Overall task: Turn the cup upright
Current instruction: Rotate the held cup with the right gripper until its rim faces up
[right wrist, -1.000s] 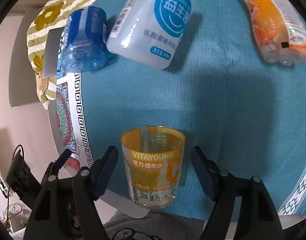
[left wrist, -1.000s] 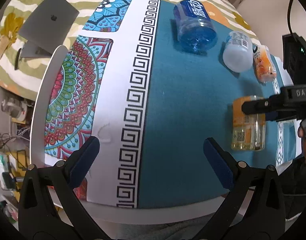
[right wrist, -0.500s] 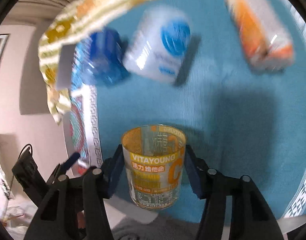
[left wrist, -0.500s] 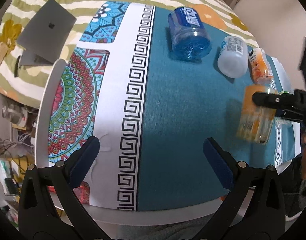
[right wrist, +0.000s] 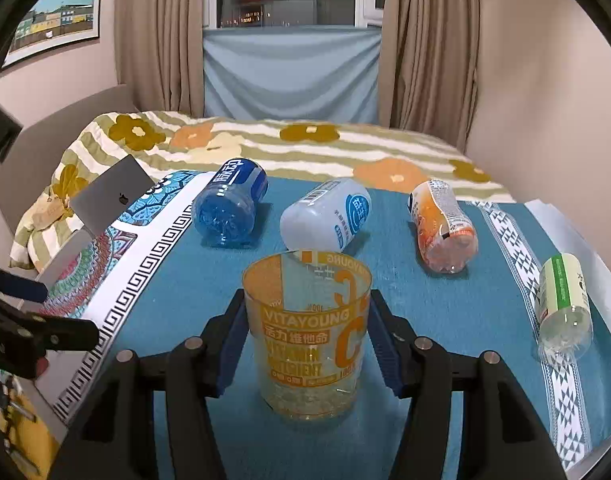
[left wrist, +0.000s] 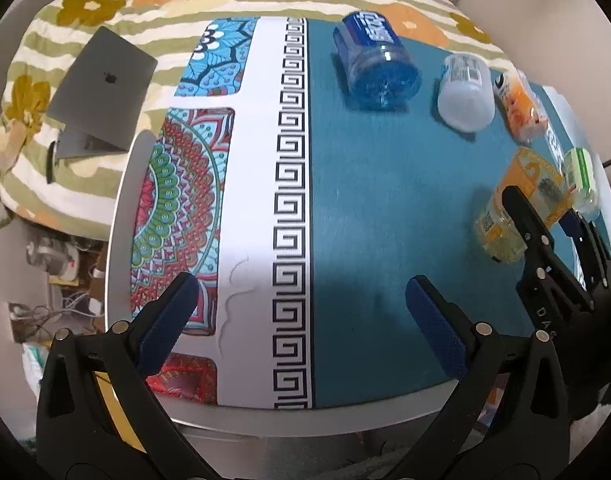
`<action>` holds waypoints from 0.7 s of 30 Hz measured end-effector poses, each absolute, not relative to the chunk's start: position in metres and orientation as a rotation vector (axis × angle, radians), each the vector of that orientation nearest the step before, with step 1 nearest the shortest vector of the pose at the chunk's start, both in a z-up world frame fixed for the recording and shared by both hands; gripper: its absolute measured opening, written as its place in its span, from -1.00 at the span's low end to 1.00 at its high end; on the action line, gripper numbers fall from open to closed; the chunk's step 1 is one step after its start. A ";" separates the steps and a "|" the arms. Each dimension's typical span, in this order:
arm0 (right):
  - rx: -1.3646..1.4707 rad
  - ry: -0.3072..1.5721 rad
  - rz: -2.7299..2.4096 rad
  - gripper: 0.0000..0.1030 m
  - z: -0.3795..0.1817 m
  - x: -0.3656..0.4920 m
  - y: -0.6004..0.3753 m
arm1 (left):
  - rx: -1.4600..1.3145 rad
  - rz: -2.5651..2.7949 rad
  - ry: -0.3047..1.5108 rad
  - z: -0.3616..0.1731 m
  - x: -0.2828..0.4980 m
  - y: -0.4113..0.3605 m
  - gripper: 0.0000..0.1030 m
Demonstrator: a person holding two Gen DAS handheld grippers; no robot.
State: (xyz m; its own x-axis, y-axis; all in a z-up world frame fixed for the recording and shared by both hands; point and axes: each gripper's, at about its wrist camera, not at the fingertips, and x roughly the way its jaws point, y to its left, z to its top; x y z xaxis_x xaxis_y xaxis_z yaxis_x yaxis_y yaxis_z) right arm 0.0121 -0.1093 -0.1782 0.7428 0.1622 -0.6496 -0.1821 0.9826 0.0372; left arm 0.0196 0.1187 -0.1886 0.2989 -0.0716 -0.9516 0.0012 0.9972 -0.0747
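**Cup gripped at mid-wall, mouth up**

The jaws of the right gripper (right wrist: 307,344) are closed on the cup (right wrist: 307,336), one blue pad on each side of its wall about halfway up; the left gripper (left wrist: 301,312) has its jaws wide apart with nothing between them, over the near part of the table (left wrist: 265,420).

In the right view the cup's open rim is on top and its thick clear base just above the blue tablecloth (right wrist: 445,320); whether it touches, I cannot tell. It looks like light, stiff, clear plastic with a printed orange label: smooth, so likely slippery, and the mid-wall hold seems right.

The left view shows the cup tilted, from the side. Only the right view shows both pads on it, plus the bottles lying behind: blue bottle (right wrist: 229,208), white bottle (right wrist: 325,216), orange bottle (right wrist: 441,228), green bottle (right wrist: 563,304).
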 end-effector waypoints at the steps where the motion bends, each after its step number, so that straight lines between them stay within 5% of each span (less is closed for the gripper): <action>1: -0.024 0.686 0.184 0.03 -0.179 0.008 -0.111 | -0.061 -0.051 1.272 -0.191 0.018 0.118 1.00; 19: -0.006 0.672 0.185 0.09 -0.188 -0.018 -0.106 | -0.027 -0.087 1.279 -0.196 -0.001 0.104 1.00; 21: 0.004 0.682 0.182 0.51 -0.189 -0.017 -0.107 | -0.027 -0.085 1.272 -0.194 -0.002 0.105 1.00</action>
